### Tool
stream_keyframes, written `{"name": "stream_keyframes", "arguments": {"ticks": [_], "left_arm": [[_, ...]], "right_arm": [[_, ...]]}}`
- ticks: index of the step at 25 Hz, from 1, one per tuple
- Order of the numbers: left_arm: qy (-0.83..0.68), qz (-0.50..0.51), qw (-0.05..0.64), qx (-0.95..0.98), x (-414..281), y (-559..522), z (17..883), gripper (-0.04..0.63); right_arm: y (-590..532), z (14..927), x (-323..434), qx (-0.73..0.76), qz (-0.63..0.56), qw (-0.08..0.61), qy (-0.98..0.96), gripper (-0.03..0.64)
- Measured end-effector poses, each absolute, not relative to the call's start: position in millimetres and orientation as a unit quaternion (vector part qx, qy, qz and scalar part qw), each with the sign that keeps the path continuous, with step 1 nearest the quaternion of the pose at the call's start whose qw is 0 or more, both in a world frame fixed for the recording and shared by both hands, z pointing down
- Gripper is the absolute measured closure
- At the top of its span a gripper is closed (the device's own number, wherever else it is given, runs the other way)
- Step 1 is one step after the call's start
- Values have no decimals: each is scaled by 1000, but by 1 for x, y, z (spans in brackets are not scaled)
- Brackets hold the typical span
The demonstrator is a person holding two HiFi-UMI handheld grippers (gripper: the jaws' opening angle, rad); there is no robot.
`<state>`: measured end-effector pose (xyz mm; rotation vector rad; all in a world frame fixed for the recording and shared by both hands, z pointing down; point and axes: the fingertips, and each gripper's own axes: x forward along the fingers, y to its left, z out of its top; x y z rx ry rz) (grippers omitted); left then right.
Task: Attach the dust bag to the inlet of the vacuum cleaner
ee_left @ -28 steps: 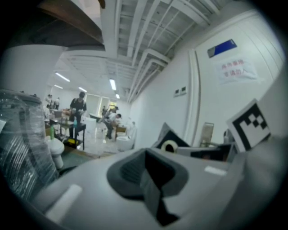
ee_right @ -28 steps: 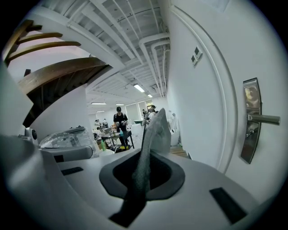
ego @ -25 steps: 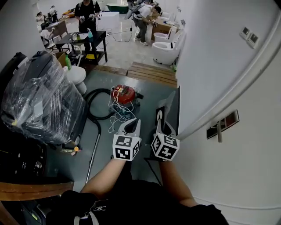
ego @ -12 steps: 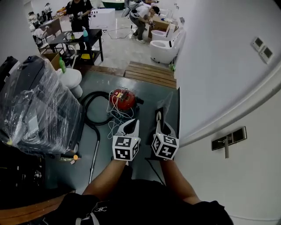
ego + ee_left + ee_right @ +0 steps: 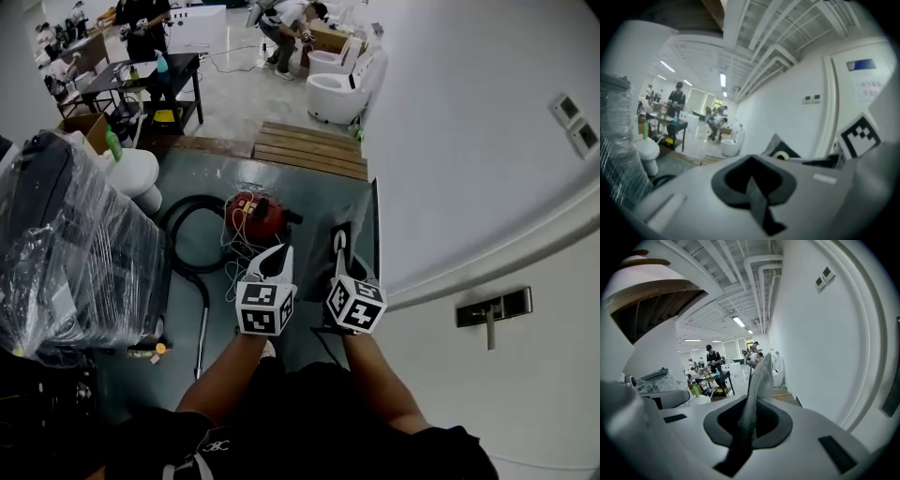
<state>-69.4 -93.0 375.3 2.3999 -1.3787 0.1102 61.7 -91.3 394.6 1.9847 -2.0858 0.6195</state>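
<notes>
In the head view the red vacuum cleaner (image 5: 255, 214) stands on the dark floor ahead, its black hose (image 5: 183, 234) looping off to the left. My right gripper (image 5: 345, 267) is shut on the grey dust bag (image 5: 366, 230), whose round white-rimmed opening (image 5: 340, 241) faces up. In the right gripper view the bag (image 5: 759, 376) rises edge-on as a thin sheet out of the shut gripper (image 5: 749, 420). My left gripper (image 5: 277, 262) hangs beside it, shut and holding nothing. The left gripper view shows that gripper (image 5: 752, 183) shut, with the bag (image 5: 780, 150) off to its right.
A bulky plastic-wrapped load (image 5: 66, 253) fills the left side. A white toilet (image 5: 131, 173) stands behind it. White cables (image 5: 239, 253) lie tangled in front of the vacuum, and a metal wand (image 5: 202, 319) lies on the floor. A wooden step (image 5: 309, 150) and a white wall (image 5: 469, 187) bound the area.
The head view has shifted, so the vacuum sits a little lower and further left in it. Both grippers keep their places side by side, the right one still holding the bag.
</notes>
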Motion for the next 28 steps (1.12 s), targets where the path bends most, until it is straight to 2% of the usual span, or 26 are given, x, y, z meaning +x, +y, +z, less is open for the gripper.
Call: {"name": "stream_keyframes", "arguments": {"ticks": [17,28], "left_arm": [[-498,99,207,836,-76,-152,427,598],[-516,131,238,812,-38,-262,517,598]], "right_arm": [[-172,450,72,676,252,100,-685,598],[-291,578,122,653,298,147,-680,598]]}}
